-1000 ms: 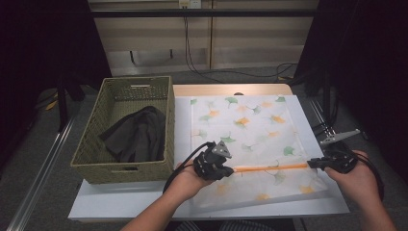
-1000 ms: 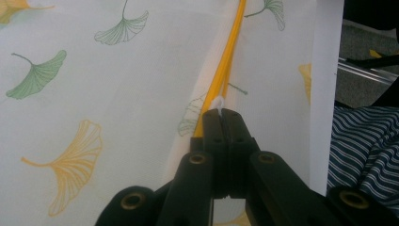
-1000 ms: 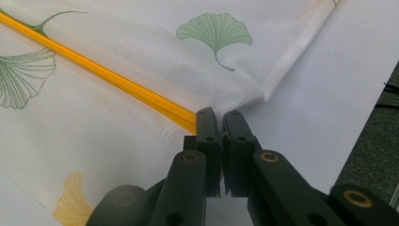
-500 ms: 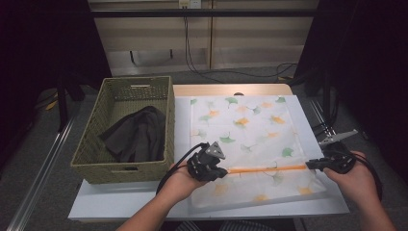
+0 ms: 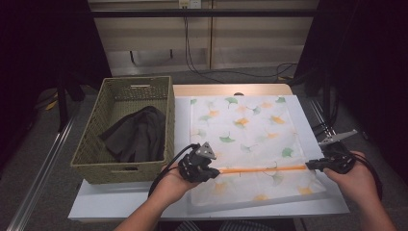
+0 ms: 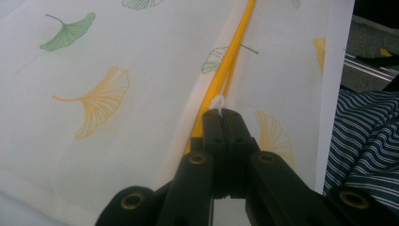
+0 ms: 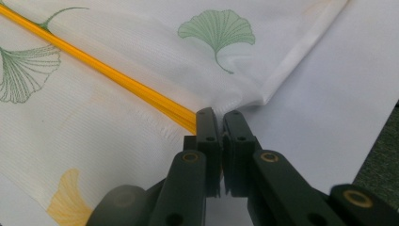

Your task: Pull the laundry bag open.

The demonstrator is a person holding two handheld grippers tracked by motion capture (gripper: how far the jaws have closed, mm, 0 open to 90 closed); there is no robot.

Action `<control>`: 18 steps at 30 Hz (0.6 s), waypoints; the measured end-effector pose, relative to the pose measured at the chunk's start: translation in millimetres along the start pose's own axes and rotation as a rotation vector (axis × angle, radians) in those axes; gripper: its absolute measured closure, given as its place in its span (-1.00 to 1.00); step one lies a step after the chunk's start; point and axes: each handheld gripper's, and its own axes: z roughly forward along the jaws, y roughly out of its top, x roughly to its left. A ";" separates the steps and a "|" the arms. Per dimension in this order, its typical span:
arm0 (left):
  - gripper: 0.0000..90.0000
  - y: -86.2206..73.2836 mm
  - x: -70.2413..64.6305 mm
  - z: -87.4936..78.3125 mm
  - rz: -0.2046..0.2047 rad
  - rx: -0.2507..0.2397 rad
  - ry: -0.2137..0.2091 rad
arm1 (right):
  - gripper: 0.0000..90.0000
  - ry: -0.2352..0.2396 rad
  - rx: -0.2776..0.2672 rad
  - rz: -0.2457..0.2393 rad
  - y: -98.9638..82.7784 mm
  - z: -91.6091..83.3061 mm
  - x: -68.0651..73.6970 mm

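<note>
A white mesh bag (image 5: 245, 130) printed with green and yellow ginkgo leaves lies flat on the white table top (image 5: 322, 204). An orange zipper (image 5: 262, 169) runs across its near part. My left gripper (image 5: 215, 171) sits at the zipper's left end, shut on the small white zipper pull (image 6: 218, 101); the zipper (image 6: 235, 52) runs away from its jaws. My right gripper (image 5: 309, 166) is shut on the bag's edge at the zipper's right end (image 7: 188, 117). In the right gripper view my right gripper (image 7: 219, 117) pinches the cloth where the orange strip stops.
A woven olive basket (image 5: 161, 91) stands left of the bag with a dark cloth (image 5: 137, 134) inside. The person's striped clothing (image 6: 367, 136) shows past the table's near edge. Cables and a grey floor lie beyond the table.
My left gripper has slid to the left along the zipper line with the pull in it, so the orange strip between the grippers is longer. The right gripper has stayed put.
</note>
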 end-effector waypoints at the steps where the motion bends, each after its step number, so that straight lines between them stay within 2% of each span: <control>1: 1.00 -1.0 -0.1 -1.1 0.000 -0.006 0.002 | 0.94 -0.002 -0.001 0.000 -0.2 0.3 -0.3; 2: 1.00 -2.6 -0.8 -1.5 -0.017 -0.022 0.000 | 0.94 0.003 -0.002 0.005 -0.4 0.3 -0.5; 4: 1.00 -5.1 0.6 -4.5 -0.009 -0.012 0.007 | 0.94 0.006 -0.002 0.016 -0.5 0.1 0.0; 11: 1.00 -17.9 2.2 -13.4 -0.055 -0.033 0.025 | 0.94 -0.001 0.007 0.011 -1.1 0.3 -1.5; 12: 1.00 -19.7 4.1 -16.1 -0.035 -0.017 0.033 | 0.94 -0.001 0.007 0.012 -1.2 0.6 -1.8; 14: 1.00 -23.8 4.6 -18.6 -0.066 -0.030 0.040 | 0.94 -0.007 0.008 0.011 -1.3 0.9 -2.4; 15: 1.00 -25.9 5.6 -19.8 -0.070 -0.020 0.042 | 0.94 0.002 0.008 0.017 -1.5 0.9 -2.7; 16: 1.00 -28.5 4.9 -19.7 -0.094 -0.029 0.052 | 0.94 -0.004 0.010 0.019 -1.3 1.0 -2.6; 18: 1.00 -33.2 6.6 -23.4 -0.092 -0.017 0.055 | 0.94 -0.002 0.012 0.021 -0.9 1.5 -1.7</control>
